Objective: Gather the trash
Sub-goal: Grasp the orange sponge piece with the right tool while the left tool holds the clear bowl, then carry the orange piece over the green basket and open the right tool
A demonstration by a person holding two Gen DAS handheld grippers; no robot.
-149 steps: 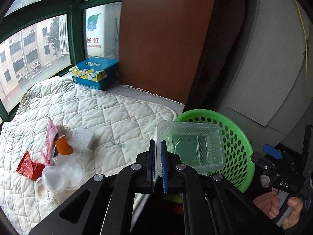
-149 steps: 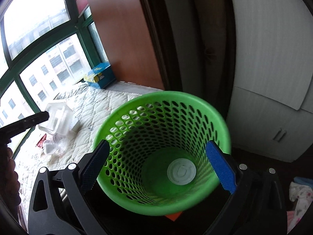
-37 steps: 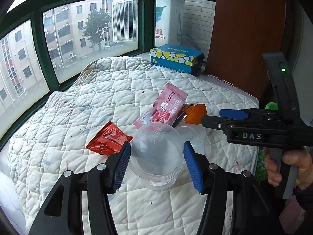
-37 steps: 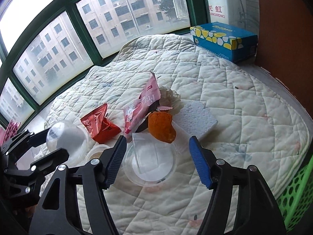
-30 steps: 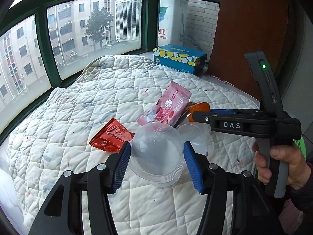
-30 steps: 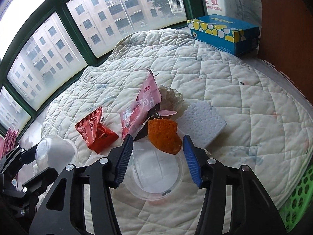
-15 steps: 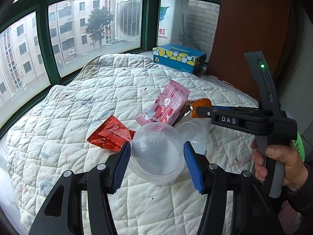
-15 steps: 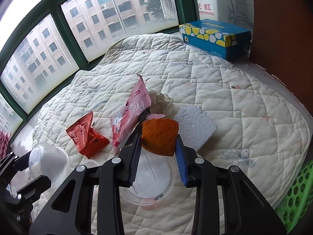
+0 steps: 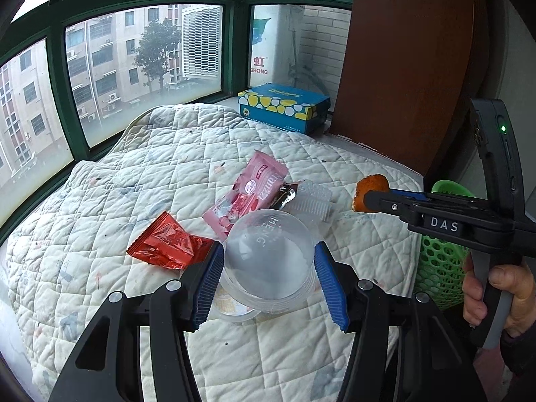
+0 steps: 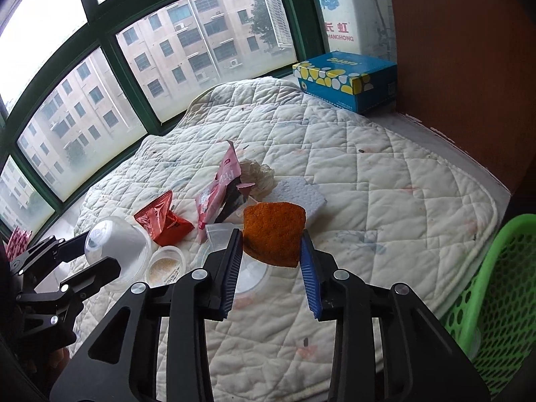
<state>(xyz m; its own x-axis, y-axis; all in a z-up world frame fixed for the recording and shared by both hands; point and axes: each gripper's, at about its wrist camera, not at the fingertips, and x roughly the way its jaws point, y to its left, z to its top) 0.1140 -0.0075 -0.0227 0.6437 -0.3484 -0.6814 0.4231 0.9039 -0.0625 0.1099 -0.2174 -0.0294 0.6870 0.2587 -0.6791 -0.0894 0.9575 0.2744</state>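
Clamped in the right hand-held gripper: an orange fried piece, rough and crumbed, flat, roughly triangular with a darker lower edge. Jaws just drawn in narrow, blue pads pressed on its two sides. Held up clear of the bed, above a round clear lid. Seen from the left wrist as a small orange lump at the gripper's tip, at 2 o'clock, with a person's hand on the grip at 4 o'clock.

Clamped in the left hand-held gripper, jaws about half apart: a clear plastic cup, round, cloudy, raised lettering on its wall, mouth turned toward the camera.

Left on the quilt: a crumpled red wrapper at 10 o'clock of the orange piece; a pink wrapper at 11 o'clock, torn open; a white foam pad just behind, at 1 o'clock; a small lidded tub at 9 o'clock, beside the cup.

Stood off the bed's edge at 4 o'clock: a green perforated basket. Set at the far corner at 1 o'clock, by the window: a blue box with yellow and white spots.
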